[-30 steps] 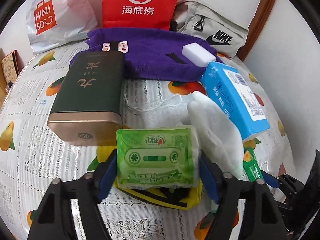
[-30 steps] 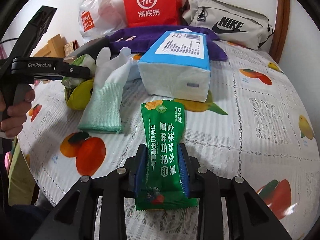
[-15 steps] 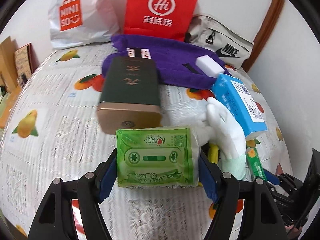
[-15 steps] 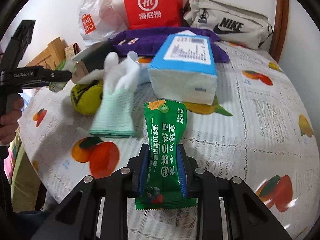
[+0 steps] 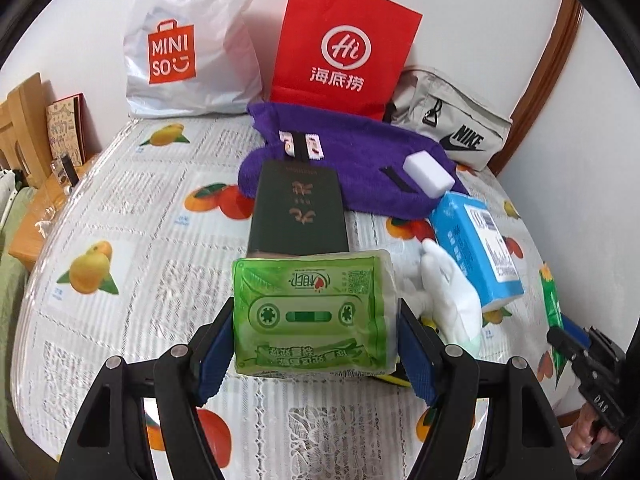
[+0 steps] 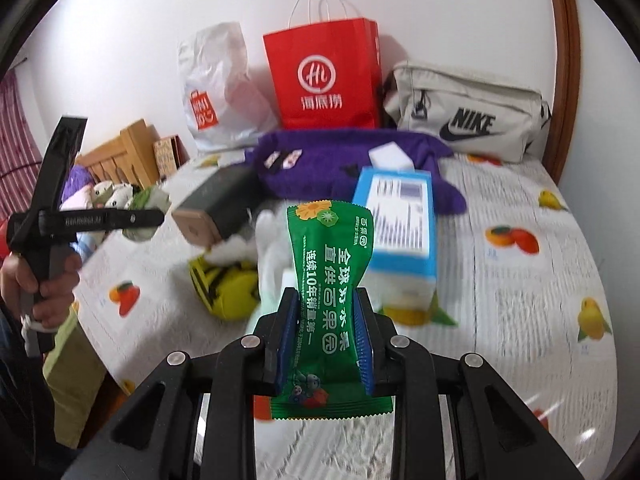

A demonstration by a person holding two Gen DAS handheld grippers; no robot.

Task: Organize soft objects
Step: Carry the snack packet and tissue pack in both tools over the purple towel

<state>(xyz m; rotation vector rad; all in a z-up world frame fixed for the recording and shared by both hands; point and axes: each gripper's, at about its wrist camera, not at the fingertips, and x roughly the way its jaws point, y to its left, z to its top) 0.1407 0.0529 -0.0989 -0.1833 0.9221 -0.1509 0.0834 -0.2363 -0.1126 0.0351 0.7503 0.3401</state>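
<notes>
While each tool (image 5: 316,344) (image 6: 326,344) grips a packet (image 5: 314,312) (image 6: 330,280), background seems blurred.

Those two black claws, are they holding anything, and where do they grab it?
Yes. The left gripper pinches a light green tissue pack by its two short ends. The right gripper squeezes a dark green snack packet across its lower middle.

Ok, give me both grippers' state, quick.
Left gripper: shut on the tissue pack.
Right gripper: shut on the snack packet.
</notes>
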